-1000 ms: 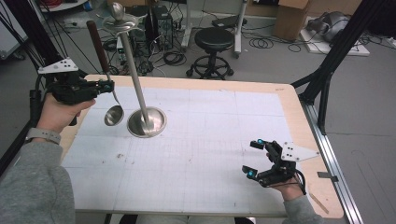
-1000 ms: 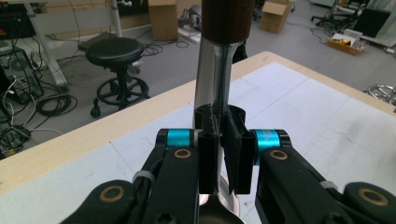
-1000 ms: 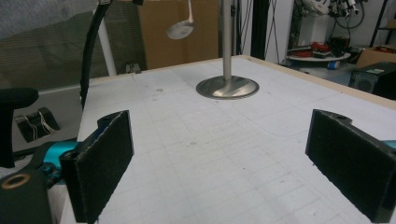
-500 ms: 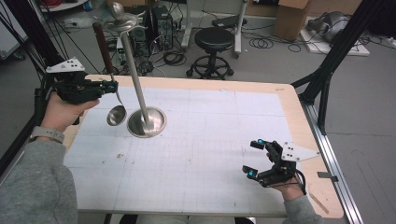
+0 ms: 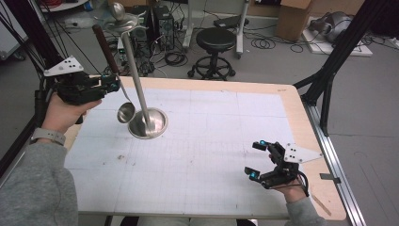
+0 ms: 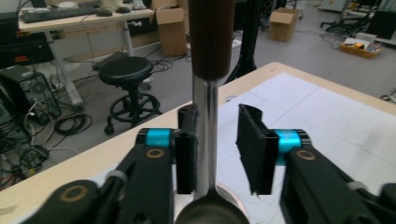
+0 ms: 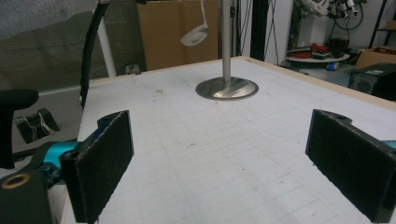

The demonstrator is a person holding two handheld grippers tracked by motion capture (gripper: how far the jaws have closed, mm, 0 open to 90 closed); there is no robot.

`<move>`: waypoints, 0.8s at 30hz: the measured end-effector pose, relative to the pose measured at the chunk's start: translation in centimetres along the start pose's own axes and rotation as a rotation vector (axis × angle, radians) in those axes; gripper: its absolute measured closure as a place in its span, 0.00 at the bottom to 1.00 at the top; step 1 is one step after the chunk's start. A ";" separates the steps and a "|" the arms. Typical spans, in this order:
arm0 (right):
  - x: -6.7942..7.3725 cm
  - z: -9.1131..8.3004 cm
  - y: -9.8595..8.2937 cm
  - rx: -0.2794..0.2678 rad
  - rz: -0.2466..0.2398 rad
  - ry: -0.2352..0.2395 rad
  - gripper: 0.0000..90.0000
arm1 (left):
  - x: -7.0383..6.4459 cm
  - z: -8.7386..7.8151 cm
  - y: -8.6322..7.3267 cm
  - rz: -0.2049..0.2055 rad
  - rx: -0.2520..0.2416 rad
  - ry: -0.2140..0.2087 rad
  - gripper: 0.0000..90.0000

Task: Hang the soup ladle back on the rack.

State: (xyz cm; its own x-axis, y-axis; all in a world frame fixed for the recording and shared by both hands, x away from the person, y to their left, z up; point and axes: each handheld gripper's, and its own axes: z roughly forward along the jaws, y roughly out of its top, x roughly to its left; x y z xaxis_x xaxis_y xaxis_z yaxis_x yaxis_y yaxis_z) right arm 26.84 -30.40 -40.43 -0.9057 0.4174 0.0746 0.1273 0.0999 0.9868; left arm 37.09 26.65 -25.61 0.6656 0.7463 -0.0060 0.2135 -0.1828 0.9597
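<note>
Left gripper (image 5: 112,84) holds a ladle (image 5: 116,75) by its metal shaft, just below the dark wooden grip. In the left gripper view (image 6: 217,154) one pad presses the shaft while the other stands a little off it, so the jaws are partly apart; whether the hold is firm I cannot tell. The ladle hangs bowl-down just left of the stand (image 5: 141,89), its bowl close above the stand's round foot and the handle slanting up and away from the pole.

Step in hand, as I judge it: carrying the ladle to the stand, or just off it. If it is meant to hang, the next move calls for lifting the ladle to the top of the pole, where hook-like arms sit under a knob, and tipping the handle end to catch one; that detail is too small to be sure of. The loose pad suggests the grip should be tightened first.

Right gripper (image 5: 256,160) rests well to the right of the stand, near the surface's (image 5: 226,122) front edge, jaws wide apart and holding nothing.

Materials: ladle is polished steel, round deep bowl, thin shaft, brown wooden grip. Stand is a slim shiny metal pole on a flat mirror-like disc. The surface is white gridded sheet, scuffed, with a pale wood border. Gripper pads are black and ribbed.
</note>
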 end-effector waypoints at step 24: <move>-0.1 -0.1 0.0 0.005 -0.007 -0.003 0.07 | -2.9 -1.8 -3.7 0.082 -0.153 -0.024 0.02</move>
State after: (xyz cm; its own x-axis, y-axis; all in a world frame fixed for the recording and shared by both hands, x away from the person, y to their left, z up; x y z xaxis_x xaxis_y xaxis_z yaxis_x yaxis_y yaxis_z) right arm 26.91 -30.52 -40.41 -0.9051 0.4198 0.0673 0.1232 0.1077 0.9865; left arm 33.12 26.35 -28.60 0.6938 0.7168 0.0689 0.0478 -0.1412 0.9888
